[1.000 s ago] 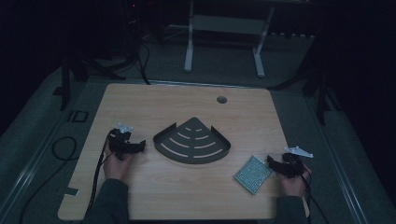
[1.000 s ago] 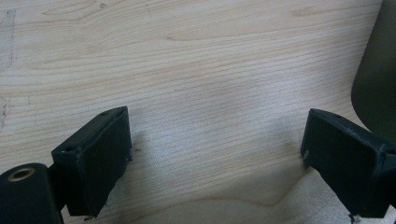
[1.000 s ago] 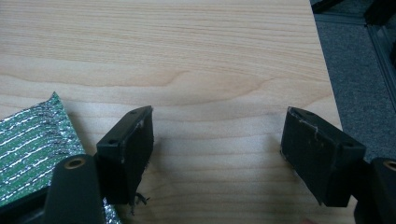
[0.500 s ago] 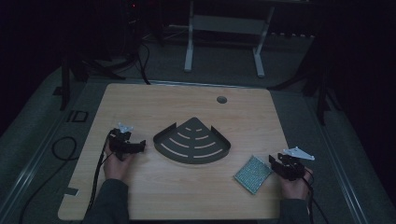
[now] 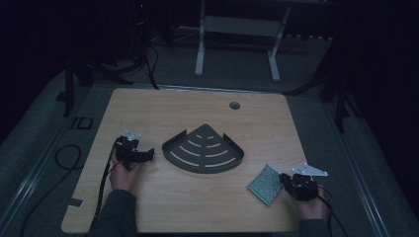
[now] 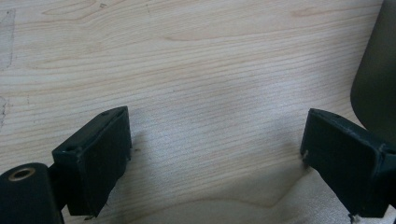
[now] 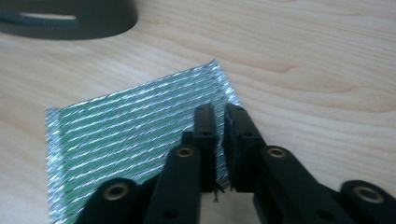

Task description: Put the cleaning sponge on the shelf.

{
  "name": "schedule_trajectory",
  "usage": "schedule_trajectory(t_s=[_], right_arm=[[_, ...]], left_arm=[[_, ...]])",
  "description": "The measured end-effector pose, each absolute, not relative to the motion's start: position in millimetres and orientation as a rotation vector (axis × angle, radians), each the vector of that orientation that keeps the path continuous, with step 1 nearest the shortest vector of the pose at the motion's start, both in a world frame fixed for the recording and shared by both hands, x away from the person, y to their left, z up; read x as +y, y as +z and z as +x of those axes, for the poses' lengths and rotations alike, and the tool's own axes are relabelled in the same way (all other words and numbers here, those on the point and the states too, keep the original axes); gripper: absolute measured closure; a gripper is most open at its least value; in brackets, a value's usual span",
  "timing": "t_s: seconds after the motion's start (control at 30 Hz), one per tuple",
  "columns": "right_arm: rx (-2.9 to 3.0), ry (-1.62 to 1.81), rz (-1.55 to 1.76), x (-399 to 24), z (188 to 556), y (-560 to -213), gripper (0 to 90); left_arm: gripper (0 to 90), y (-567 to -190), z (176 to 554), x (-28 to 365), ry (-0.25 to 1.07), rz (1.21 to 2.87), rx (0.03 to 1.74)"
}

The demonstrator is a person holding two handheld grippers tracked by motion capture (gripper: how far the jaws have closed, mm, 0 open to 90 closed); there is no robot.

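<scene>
Pinching the sponge's (image 7: 135, 135) edge, right gripper (image 7: 219, 116) (left gripper (image 6: 215, 154) agape over bare table (image 6: 187, 56)).

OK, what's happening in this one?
A person at a wooden table holds a gripper in each hand. The right gripper has its fingers pinched on the edge of a shiny green-silver scouring pad. The left gripper is open over bare wood, beside a dark fan-shaped slotted tray.

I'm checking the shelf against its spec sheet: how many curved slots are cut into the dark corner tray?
4. They lie one behind another in the floor of the corner tray at the table's middle: the shortest nearest its far pointed corner, the longest nearest its curved near edge.
</scene>
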State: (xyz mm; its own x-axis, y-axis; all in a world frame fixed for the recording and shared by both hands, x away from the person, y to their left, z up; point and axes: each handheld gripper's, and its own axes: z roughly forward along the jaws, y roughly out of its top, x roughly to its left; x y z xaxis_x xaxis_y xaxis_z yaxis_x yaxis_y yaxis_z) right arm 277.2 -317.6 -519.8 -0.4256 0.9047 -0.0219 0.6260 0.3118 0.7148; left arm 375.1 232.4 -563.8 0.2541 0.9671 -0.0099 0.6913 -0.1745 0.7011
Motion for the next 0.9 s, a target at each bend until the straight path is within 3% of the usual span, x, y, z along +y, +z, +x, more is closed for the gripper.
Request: schedule_trajectory(t_s=[0.43,0.9], right_arm=[[2.171,0.901,1.363,-308.4,247.5,-523.9,89.7],[2.222,0.851,1.358,-304.5,259.5,-533.8,89.9]], left_arm=[[9.3,-563.8,375.1,232.3,0.604,1.939,1.502],[9.3,-563.8,375.1,232.2,0.604,1.939,1.502]])
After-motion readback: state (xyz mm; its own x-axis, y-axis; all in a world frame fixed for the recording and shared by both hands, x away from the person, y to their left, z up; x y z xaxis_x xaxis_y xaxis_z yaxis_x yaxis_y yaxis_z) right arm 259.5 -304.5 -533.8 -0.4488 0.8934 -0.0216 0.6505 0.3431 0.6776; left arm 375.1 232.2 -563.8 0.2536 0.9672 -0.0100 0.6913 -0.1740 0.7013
